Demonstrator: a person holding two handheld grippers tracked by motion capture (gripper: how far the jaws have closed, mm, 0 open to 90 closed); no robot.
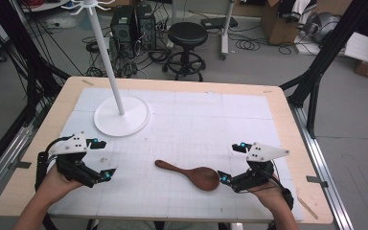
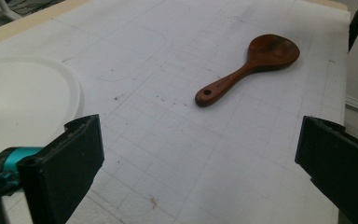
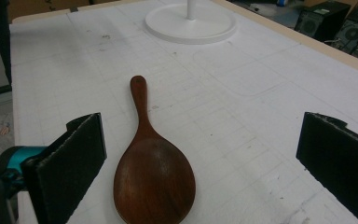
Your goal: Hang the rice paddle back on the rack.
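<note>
the dark brown wooden spoon with a broad oval bowl (image 1: 191, 174) lies flat on the white gridded mat covering the pale wooden surface (image 1: 38, 143), near the 6 o'clock edge. its bowl points toward 4 o'clock and its slim handle toward 10 o'clock. the right claw (image 1: 227, 163) sits just beside the bowl at 3 o'clock, released, its jaws spread wide with nothing between them. in the right gripper view the bowl lies low between the two black pads (image 3: 70, 158), nearer the left one. the left claw (image 1: 103, 158) is also released and empty, well apart from the spoon at 9 o'clock.

the likely trouble is the grip itself. the spoon lies flush with the mat, so the jaws may scrape the mat or ride over the rim instead of getting under it. the bowl is rounded and smooth, and closing on it off-centre could squirt it out sideways or spin the handle round. a push toward 6 o'clock could nudge it off the edge. the white round-based stand (image 1: 121, 117) at 11 o'clock is well apart and looks to be no hazard.
</note>
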